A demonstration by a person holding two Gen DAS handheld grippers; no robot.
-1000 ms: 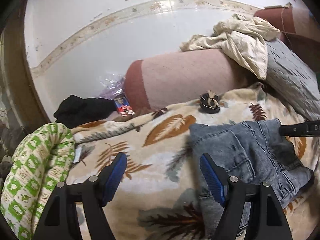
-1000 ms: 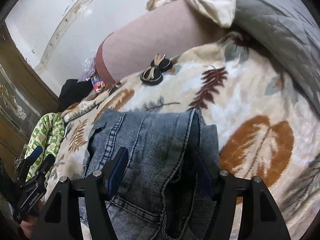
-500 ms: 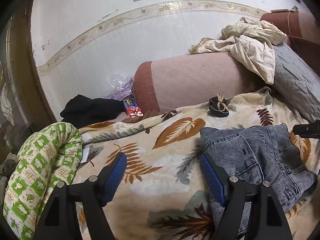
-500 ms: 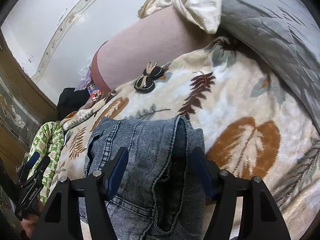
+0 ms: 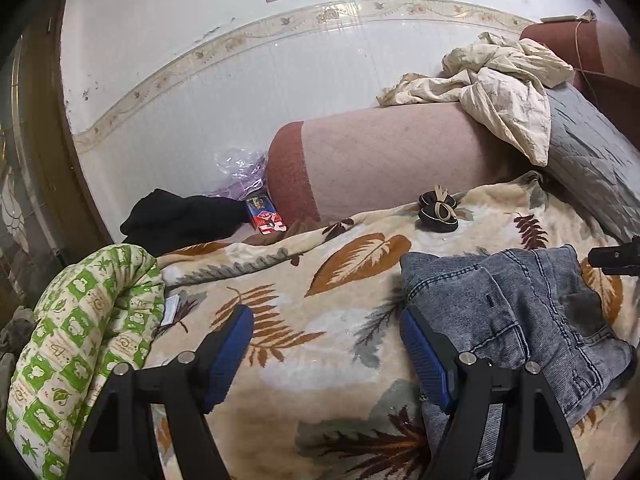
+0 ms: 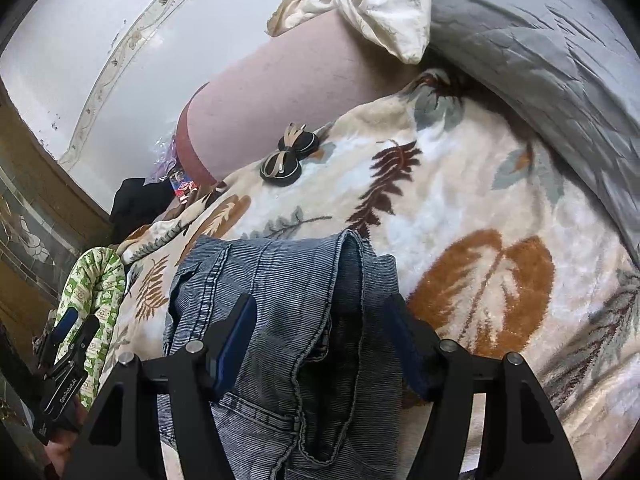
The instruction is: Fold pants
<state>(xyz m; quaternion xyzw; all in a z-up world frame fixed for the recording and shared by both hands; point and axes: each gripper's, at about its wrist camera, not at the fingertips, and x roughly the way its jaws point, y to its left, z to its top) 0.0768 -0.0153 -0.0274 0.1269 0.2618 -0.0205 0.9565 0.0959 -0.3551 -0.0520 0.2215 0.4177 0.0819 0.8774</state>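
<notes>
Hovering over folded jeans, both sets of jaws released and empty.

Left gripper: jaws spread above the leaf-print blanket, denim bundle touching the outer side of its right-hand pad. Right gripper: jaws straddle the bundle's loose top layers without pinching. Jeans lie compact but lumpy on the bed. Risk: closing here may catch only the top ply, so a lift would peel the fold open; plush blanket pile could also snag in the jaws.

Right tool spread open over folded jeans, leaf-print blanket beneath
</notes>
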